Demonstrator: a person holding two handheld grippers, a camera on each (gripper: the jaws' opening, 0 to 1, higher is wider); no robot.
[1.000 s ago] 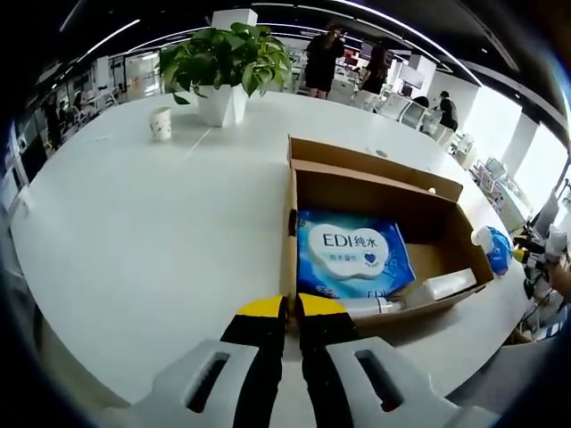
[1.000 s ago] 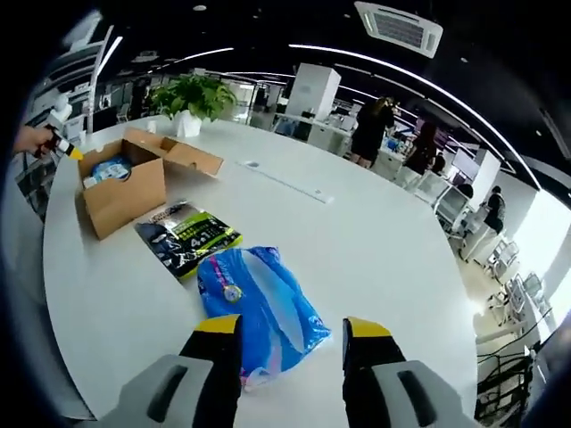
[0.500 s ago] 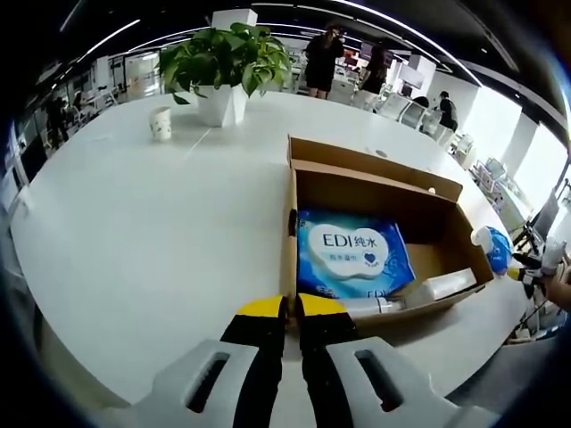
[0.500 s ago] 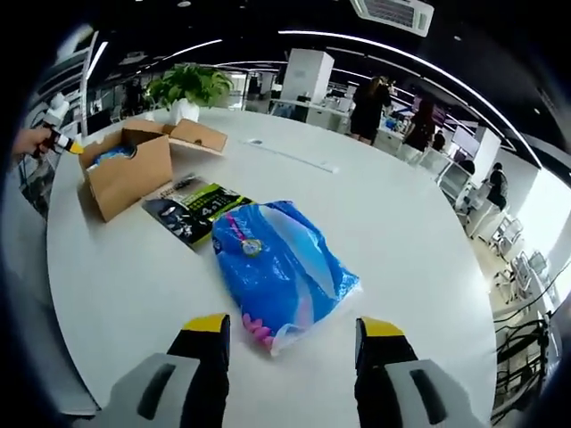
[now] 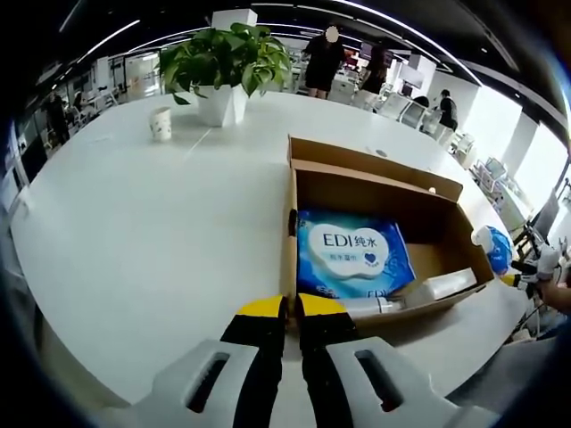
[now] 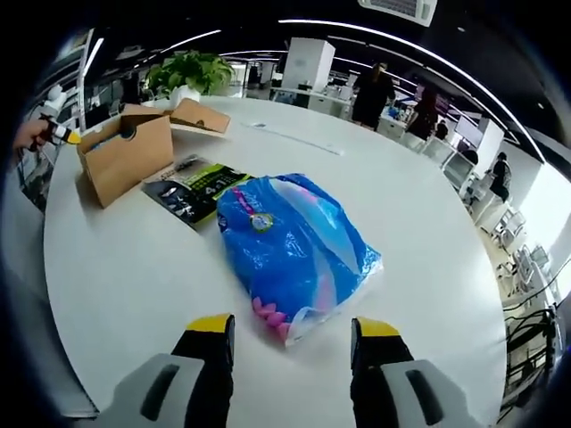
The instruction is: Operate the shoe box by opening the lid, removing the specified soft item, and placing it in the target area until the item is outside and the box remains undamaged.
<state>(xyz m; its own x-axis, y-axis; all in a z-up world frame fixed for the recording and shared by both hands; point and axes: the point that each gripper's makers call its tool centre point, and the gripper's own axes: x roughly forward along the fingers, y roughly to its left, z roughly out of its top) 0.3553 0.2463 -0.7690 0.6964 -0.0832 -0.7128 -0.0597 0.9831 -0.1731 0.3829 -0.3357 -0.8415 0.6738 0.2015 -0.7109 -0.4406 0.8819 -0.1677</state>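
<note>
The brown shoe box [image 5: 385, 234] lies open on the white table, lid flap folded back. Inside it are a blue wipes pack [image 5: 353, 254] marked EDI and a white tube [image 5: 439, 287]. My left gripper [image 5: 291, 308] hovers shut just before the box's near wall, holding nothing. In the right gripper view the same box [image 6: 125, 158] sits at the far left. A blue plastic soft pack [image 6: 294, 250] lies on the table just ahead of my open right gripper [image 6: 290, 325]. A dark and green flat packet [image 6: 195, 199] rests between box and blue pack.
A potted plant [image 5: 225, 64] and a paper cup [image 5: 161, 123] stand at the table's far side. A hand holding the other gripper [image 5: 535, 267] shows at the right edge. People stand among desks beyond. The round table edge [image 6: 80, 374] curves close by.
The right gripper view has drawn back and lowered, so the blue soft pack now lies fully ahead of its jaws instead of between them. The left gripper view is unchanged.
</note>
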